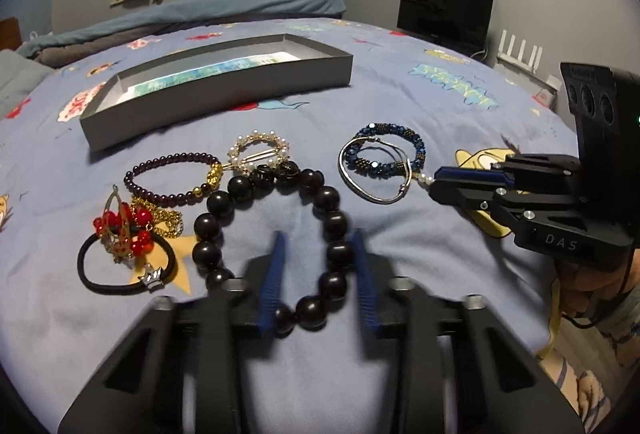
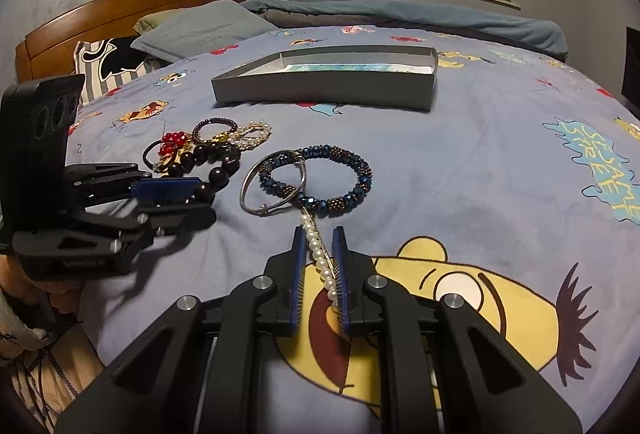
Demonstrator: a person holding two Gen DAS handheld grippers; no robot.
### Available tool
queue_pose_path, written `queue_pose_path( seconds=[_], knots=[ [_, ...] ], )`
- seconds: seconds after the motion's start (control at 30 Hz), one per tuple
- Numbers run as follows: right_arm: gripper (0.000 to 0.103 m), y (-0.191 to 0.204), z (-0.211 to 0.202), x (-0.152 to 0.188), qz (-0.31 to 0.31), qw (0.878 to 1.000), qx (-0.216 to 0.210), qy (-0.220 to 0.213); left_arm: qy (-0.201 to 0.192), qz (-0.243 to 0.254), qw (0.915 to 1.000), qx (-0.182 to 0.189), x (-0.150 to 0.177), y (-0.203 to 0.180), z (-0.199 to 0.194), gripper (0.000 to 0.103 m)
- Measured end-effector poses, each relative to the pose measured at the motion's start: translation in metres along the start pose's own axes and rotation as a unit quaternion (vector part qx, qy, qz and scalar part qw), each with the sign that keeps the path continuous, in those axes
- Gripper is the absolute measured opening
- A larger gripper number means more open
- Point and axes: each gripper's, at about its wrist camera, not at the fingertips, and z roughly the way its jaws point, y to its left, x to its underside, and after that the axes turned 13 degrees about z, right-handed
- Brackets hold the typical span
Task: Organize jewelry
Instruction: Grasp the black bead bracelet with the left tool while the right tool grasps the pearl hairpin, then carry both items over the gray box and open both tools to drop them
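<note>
Between your right gripper's (image 2: 320, 234) narrowly parted fingers lies the pearl strand (image 2: 320, 260), not yet pinched, its long axis running away from you toward the blue beaded bracelet (image 2: 320, 177). Your left gripper (image 1: 320, 238) straddles the big dark-bead bracelet (image 1: 272, 230), half open. Beyond, the grey tray (image 2: 324, 89) holds no jewelry; everything remains to sort.

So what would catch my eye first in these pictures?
Probably the big black bead bracelet on the cartoon bedsheet, with the left gripper open around its near side. Then the pearl clip between the right gripper fingers, and the grey box behind.
</note>
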Motion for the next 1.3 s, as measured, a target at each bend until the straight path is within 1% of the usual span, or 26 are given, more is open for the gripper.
queue_pose_path(
  seconds=[0.03,0.07,0.33,0.5,0.7,0.97,1.3],
  knots=[
    [0.01,0.001,-0.002,0.001,0.003,1.0,-0.002,0.0,-0.003,0.0,1.0,0.001,0.001,0.0,-0.002,0.015],
    [0.008,0.001,-0.003,0.002,0.006,1.0,-0.004,0.0,-0.006,0.001,1.0,0.002,0.001,-0.001,-0.004,0.015],
    [0.007,0.007,-0.014,0.005,0.006,1.0,0.0,-0.005,-0.037,-0.007,0.9993,0.006,0.004,-0.001,-0.025,0.015],
    [0.007,0.012,-0.021,0.001,0.008,1.0,-0.005,-0.017,-0.061,-0.011,0.9981,0.003,-0.001,0.004,-0.044,0.015],
    [0.007,0.02,-0.034,-0.01,0.009,0.999,-0.005,-0.043,-0.087,-0.015,0.9961,-0.004,-0.006,0.017,-0.065,0.015],
    [0.007,0.018,-0.045,-0.027,0.017,0.997,-0.009,-0.068,-0.097,-0.012,0.9951,-0.015,-0.012,0.024,-0.075,0.015],
    [0.007,0.011,-0.04,-0.036,0.032,0.997,-0.011,-0.073,-0.104,0.0,0.9943,-0.026,-0.023,0.029,-0.081,0.015]
  ],
)
